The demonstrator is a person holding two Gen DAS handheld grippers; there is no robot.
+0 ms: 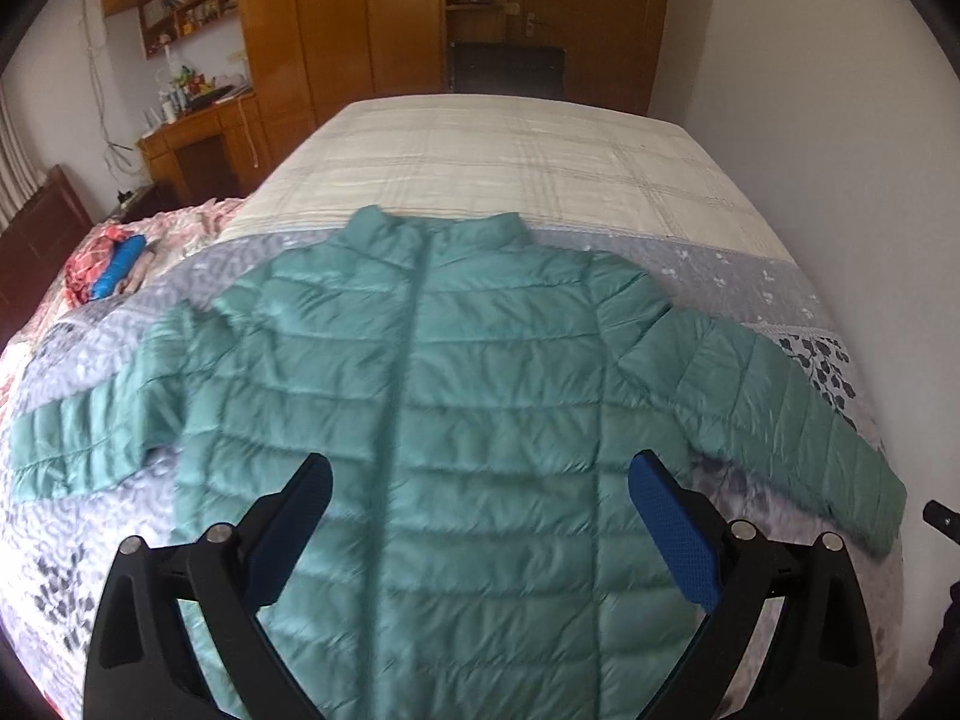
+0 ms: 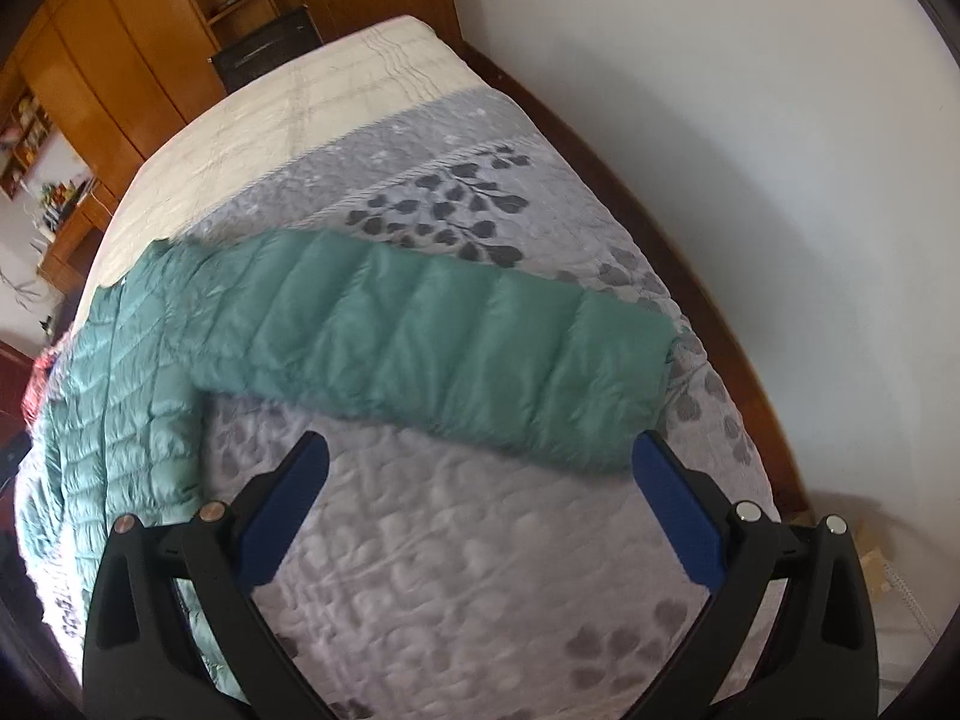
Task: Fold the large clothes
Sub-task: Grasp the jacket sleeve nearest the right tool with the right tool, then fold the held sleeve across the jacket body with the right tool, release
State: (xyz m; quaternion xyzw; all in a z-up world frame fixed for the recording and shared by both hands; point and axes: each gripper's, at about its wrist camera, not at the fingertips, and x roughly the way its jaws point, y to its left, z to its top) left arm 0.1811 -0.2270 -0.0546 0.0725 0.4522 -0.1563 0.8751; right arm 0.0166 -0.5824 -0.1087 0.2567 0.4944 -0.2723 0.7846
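Observation:
A teal quilted puffer jacket [image 1: 456,372] lies flat and zipped on the bed, collar away from me, both sleeves spread out to the sides. My left gripper [image 1: 480,468] is open and empty, hovering over the jacket's lower front. In the right wrist view the jacket's right sleeve [image 2: 456,348] stretches across the quilt, its cuff toward the wall. My right gripper [image 2: 480,450] is open and empty, just short of the sleeve's near edge, above bare quilt.
The bed has a grey floral quilt [image 2: 480,540] and a cream plaid cover [image 1: 492,156] beyond. Pink bedding with a blue item [image 1: 117,267] lies at far left. A white wall [image 2: 750,150] borders the bed's right edge. Wooden wardrobes [image 1: 336,30] stand behind.

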